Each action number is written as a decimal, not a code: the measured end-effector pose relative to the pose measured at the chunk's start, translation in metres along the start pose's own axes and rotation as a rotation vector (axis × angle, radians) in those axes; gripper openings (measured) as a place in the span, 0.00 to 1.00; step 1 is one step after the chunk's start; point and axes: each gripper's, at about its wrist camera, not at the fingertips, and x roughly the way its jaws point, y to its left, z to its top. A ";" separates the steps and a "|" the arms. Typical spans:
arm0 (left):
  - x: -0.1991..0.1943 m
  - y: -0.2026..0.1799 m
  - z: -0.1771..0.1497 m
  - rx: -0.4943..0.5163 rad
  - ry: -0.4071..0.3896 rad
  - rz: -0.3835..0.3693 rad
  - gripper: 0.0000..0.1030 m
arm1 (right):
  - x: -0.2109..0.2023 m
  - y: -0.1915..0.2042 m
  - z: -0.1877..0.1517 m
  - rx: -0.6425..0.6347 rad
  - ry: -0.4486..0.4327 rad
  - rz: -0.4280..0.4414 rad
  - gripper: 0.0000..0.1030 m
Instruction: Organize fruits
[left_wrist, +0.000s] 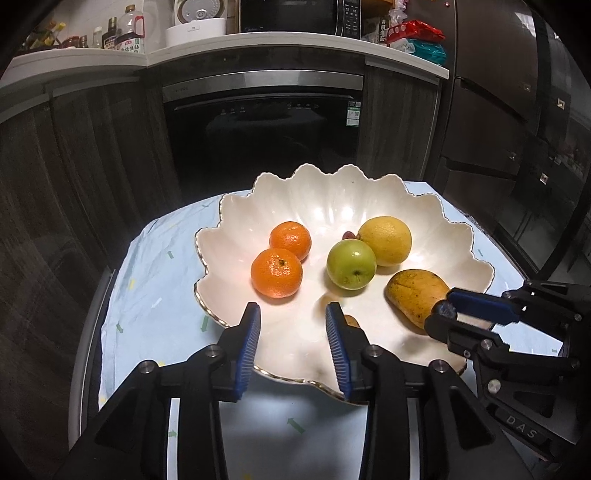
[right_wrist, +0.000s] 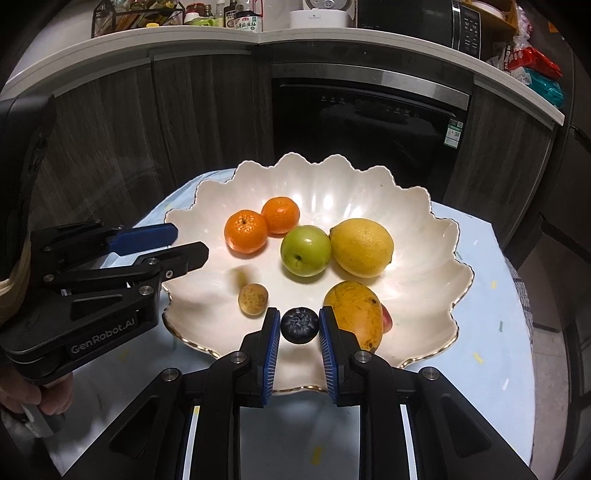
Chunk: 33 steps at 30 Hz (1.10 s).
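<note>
A white scalloped bowl (left_wrist: 332, 181) (right_wrist: 295, 164) holds two tangerines (left_wrist: 276, 272) (right_wrist: 245, 230), a green apple (left_wrist: 351, 264) (right_wrist: 306, 250), a lemon (left_wrist: 385, 240) (right_wrist: 361, 246) and a mango (left_wrist: 415, 297) (right_wrist: 358, 314). My left gripper (left_wrist: 293, 308) (right_wrist: 188, 243) is open over the bowl's near left part, nothing between its pads. A small tan longan (right_wrist: 252, 299) lies just beyond it. My right gripper (right_wrist: 299, 314) (left_wrist: 443, 314) stands slightly open beside the mango, and a blueberry (right_wrist: 299, 326) rests on the bowl between its pads.
The bowl sits on a round table under a pale blue cloth (left_wrist: 155, 280) (right_wrist: 491, 295). Behind it are a dark oven front (left_wrist: 262, 140) and a white counter (left_wrist: 110, 55) with bottles, a rice cooker and a microwave. A hand (right_wrist: 22, 398) holds the left gripper's handle.
</note>
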 end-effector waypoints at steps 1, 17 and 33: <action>-0.001 0.000 0.000 0.000 -0.001 0.003 0.38 | -0.001 0.000 0.000 0.000 -0.004 -0.007 0.39; -0.019 0.003 -0.004 -0.019 -0.024 0.050 0.62 | -0.018 -0.001 -0.001 0.014 -0.047 -0.063 0.73; -0.052 -0.005 -0.013 -0.030 -0.060 0.085 0.67 | -0.044 -0.001 -0.009 0.045 -0.080 -0.086 0.77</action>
